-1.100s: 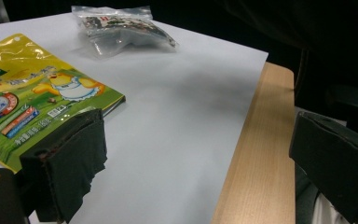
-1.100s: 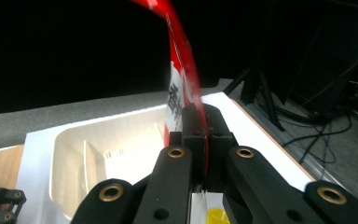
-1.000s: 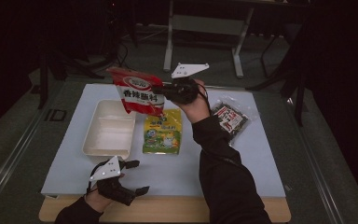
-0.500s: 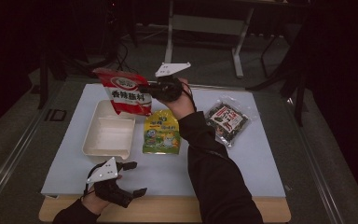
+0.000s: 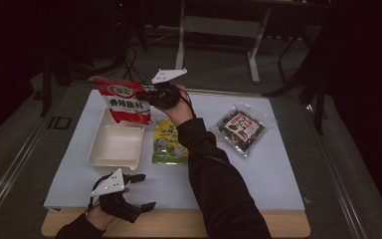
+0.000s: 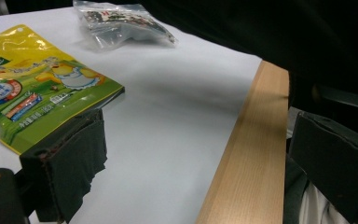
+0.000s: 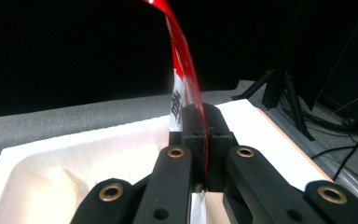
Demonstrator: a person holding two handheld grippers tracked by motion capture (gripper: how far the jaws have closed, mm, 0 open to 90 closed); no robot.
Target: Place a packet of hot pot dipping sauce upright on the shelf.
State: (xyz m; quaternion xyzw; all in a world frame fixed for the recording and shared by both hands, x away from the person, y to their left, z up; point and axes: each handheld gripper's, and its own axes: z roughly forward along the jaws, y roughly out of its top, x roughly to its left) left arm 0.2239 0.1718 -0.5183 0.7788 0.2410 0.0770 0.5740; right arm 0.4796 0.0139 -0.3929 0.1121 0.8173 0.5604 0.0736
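My right gripper (image 5: 151, 97) is shut on the edge of a red snack bag (image 5: 122, 102), which hangs in the air over the far end of the white tray (image 5: 114, 147). In the right gripper view the red bag (image 7: 182, 70) rises edge-on from between the shut pads of the right gripper (image 7: 200, 121), with the tray (image 7: 74, 158) below. My left gripper (image 5: 142, 191) rests near the table's front left edge, open and holding nothing. In its own view the left gripper (image 6: 200, 154) has its jaws wide apart over the white mat.
A yellow-green snack bag (image 5: 169, 142) lies flat just right of the tray, also seen as the yellow-green bag (image 6: 37, 88). A dark seaweed packet (image 5: 240, 128) lies at the mat's right. The wooden table edge (image 6: 247, 149) runs beside the left gripper.
My right gripper has carried the red bag leftward and lower, from over the yellow-green bag to over the tray's far end. The left gripper has stayed put.
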